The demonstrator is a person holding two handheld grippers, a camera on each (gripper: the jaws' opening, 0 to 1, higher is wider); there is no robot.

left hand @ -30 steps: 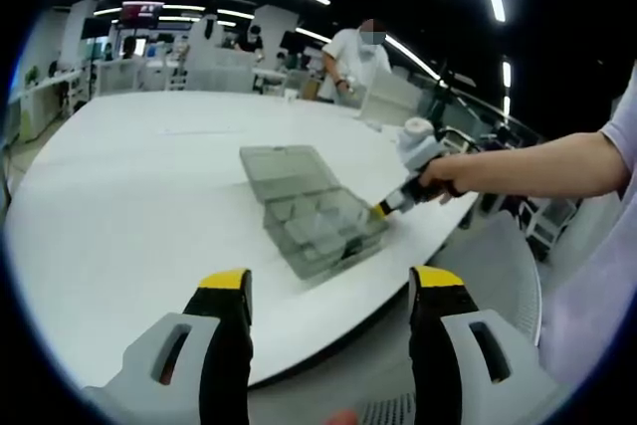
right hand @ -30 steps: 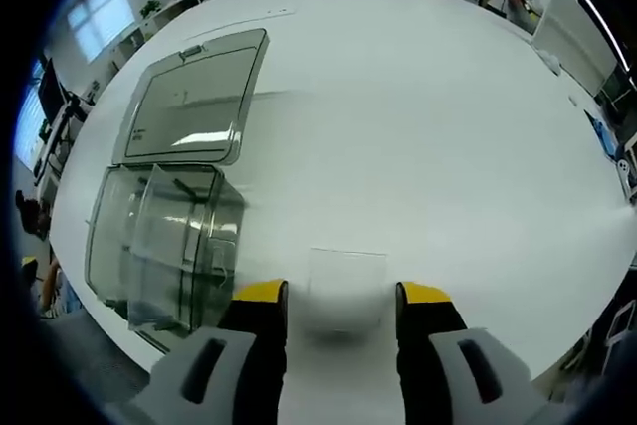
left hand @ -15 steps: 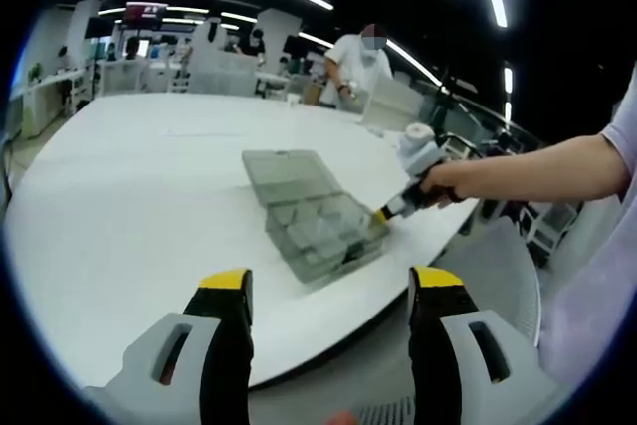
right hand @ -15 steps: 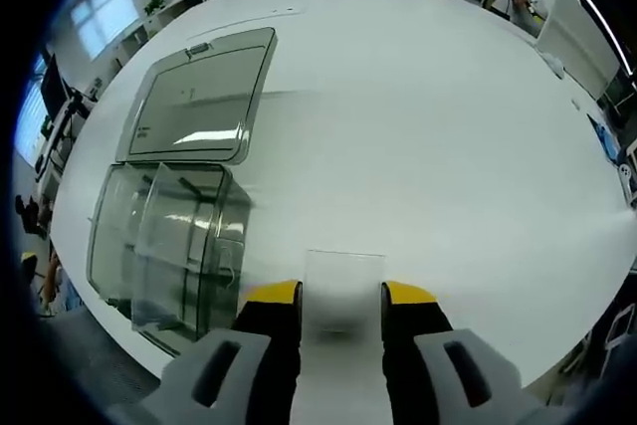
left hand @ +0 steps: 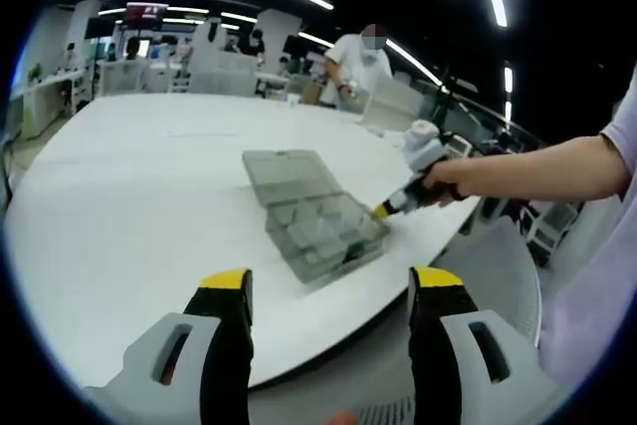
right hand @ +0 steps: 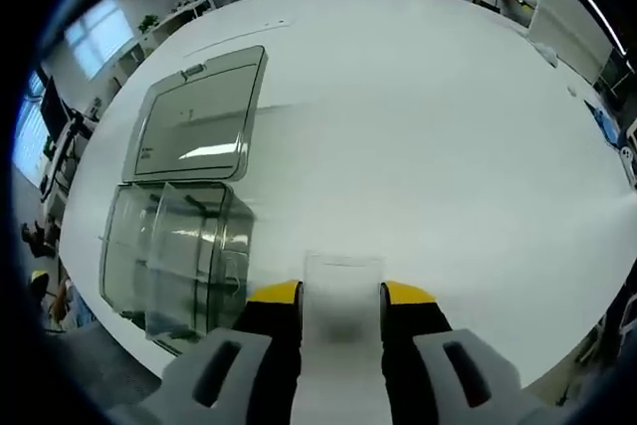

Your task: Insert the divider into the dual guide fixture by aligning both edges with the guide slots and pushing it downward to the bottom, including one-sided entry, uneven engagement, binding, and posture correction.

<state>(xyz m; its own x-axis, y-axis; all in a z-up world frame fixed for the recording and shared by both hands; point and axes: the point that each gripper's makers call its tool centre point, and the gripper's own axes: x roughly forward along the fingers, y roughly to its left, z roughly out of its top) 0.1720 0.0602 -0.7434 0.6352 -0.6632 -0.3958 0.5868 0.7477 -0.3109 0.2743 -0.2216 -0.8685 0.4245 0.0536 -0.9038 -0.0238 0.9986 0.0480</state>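
While the left gripper view looks across the white counter (left hand: 129, 186) from a distance, it takes in the whole scene from the side: the left gripper (left hand: 328, 291) hangs off the near edge of the counter with its yellow-tipped jaws spread wide and nothing between them. Farther off lies the clear compartment box (left hand: 317, 226), its lid (left hand: 282, 164) folded flat behind it. To the right of the box, a person's bare forearm (left hand: 557, 168) reaches in level from the right edge, the hand (left hand: 443, 181) wrapped round the right gripper (left hand: 383, 211), whose yellow tip sits low at the counter just beside the box's right end. Whether those jaws hold anything cannot be told from here.

Close up, the right gripper view supplies that detail. At the left, the box (right hand: 174, 256) stands with upright clear partitions inside, and its lid (right hand: 196, 116) lies open flat beyond it. To the right of the box, the right gripper (right hand: 341, 296) has its jaws pressed in on a clear, nearly colourless divider (right hand: 341, 286), which stands between them above bare counter (right hand: 448, 126), beside the box and not in it.

Behind, the room is an open office with long ceiling light strips, desks and screens; another person in a white top (left hand: 356, 62) stands at the far side.
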